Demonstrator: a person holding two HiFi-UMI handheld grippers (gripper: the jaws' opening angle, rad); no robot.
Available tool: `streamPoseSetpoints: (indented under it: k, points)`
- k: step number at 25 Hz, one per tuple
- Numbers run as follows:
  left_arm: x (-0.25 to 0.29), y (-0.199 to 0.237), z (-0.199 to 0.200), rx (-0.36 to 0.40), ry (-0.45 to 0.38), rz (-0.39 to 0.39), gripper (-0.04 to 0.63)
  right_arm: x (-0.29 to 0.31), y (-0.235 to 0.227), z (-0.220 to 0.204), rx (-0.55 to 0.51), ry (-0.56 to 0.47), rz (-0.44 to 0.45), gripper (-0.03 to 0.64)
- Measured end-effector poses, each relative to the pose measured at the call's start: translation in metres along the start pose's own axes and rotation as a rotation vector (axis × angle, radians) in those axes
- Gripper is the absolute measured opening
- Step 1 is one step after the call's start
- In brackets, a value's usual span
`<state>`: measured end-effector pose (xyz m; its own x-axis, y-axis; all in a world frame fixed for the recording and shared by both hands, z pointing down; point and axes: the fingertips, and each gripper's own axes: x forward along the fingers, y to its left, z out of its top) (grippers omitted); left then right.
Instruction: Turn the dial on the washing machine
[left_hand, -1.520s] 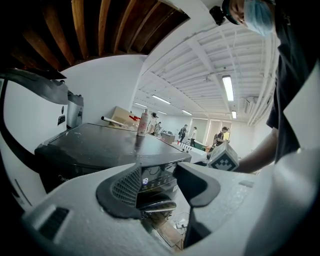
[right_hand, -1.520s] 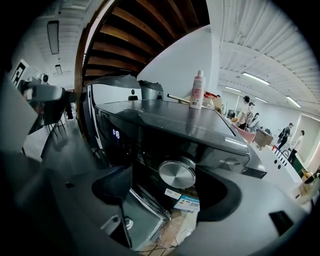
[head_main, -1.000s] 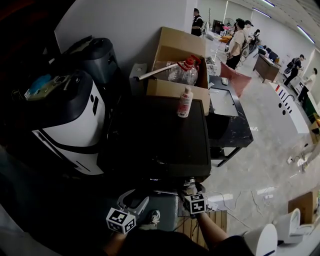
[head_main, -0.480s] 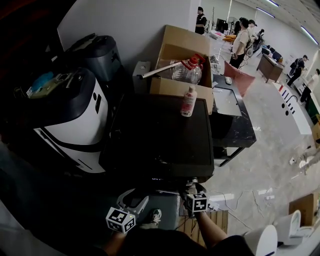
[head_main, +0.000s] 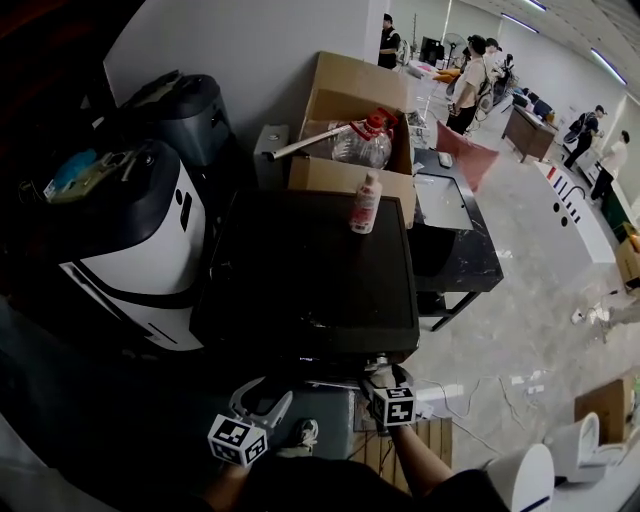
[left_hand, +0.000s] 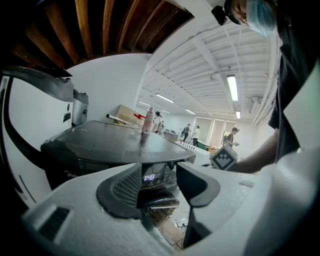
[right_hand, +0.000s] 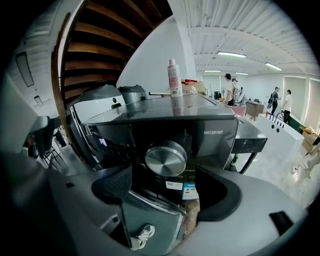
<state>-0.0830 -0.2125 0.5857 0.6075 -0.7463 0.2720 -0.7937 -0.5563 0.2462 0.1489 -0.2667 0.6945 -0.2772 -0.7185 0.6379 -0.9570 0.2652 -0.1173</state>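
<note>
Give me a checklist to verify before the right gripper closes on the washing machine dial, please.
1. Right gripper open: ok, jaws apart.
2. Dial centred between the jaws: ok, roughly.
3. Jaws around the dial: not ok, it lies ahead of them, untouched.
4. Left gripper clear of the dial: ok, open, empty, off to the side.
5. Dial's setting mark: cannot tell.

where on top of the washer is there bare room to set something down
Most of the washer top is bare, from its front edge back to the box, left of the bottle. Its far right corner is crowded: the bottle stands by the box. The right gripper faces the dial at the front.
</note>
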Motion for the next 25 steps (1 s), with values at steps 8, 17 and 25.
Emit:
streamPoseSetpoints:
  k: [8, 17, 25]
  points:
    - [0.009, -0.013, -0.004, 0.010, -0.003, -0.045, 0.212, -0.015, 0.018, 0.034, -0.122, -0.087, 0.031, 0.376]
    - [-0.001, -0.006, -0.002, -0.002, -0.006, -0.008, 0.210, -0.006, 0.025, 0.031, -0.170, -0.068, 0.020, 0.382]
    - [0.003, -0.009, -0.003, -0.005, -0.007, -0.020, 0.210, -0.004, 0.025, 0.031, -0.151, -0.072, 0.004, 0.388]
